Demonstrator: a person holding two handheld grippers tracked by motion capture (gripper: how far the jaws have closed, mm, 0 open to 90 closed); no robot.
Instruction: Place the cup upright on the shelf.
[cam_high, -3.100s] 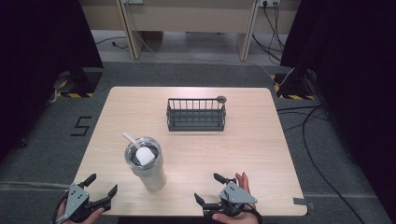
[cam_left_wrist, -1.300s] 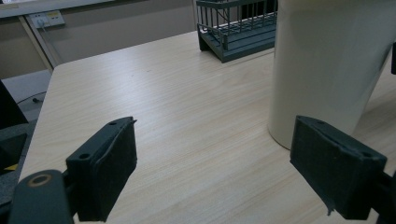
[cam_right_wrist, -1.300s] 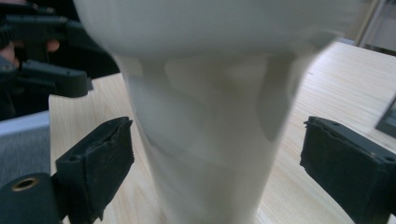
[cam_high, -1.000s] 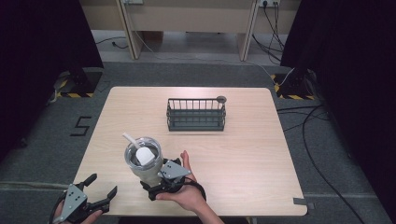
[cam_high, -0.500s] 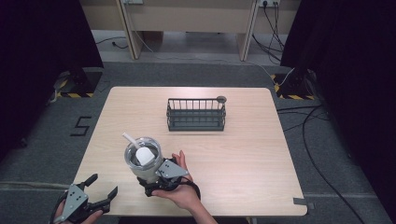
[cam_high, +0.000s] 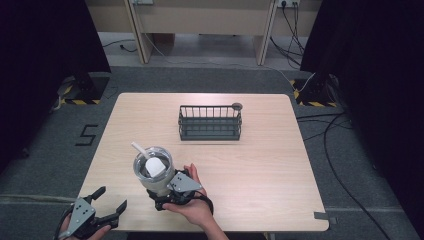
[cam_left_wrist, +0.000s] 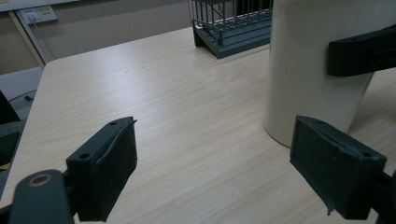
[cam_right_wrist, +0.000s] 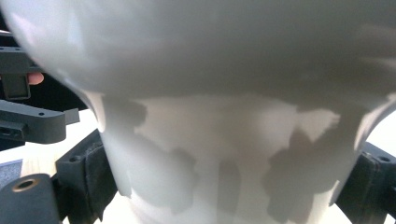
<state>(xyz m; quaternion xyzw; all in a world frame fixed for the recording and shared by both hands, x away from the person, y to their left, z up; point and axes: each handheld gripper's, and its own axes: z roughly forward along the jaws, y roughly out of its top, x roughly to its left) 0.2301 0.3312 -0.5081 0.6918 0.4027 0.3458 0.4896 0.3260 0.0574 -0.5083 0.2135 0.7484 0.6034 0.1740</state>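
Since 3.1 s ago my right tongs (cam_high: 159, 197) have crossed from the near right edge to the tumbler (cam_high: 154, 172) | tumbler upright, near-left on tabletop (cam_high: 260, 165), straw (cam_high: 138, 148) up | right tongs clasp its lower body | left tongs (cam_high: 106, 206) spread, off the near-left corner | wire rack (cam_high: 210, 122) well behind.
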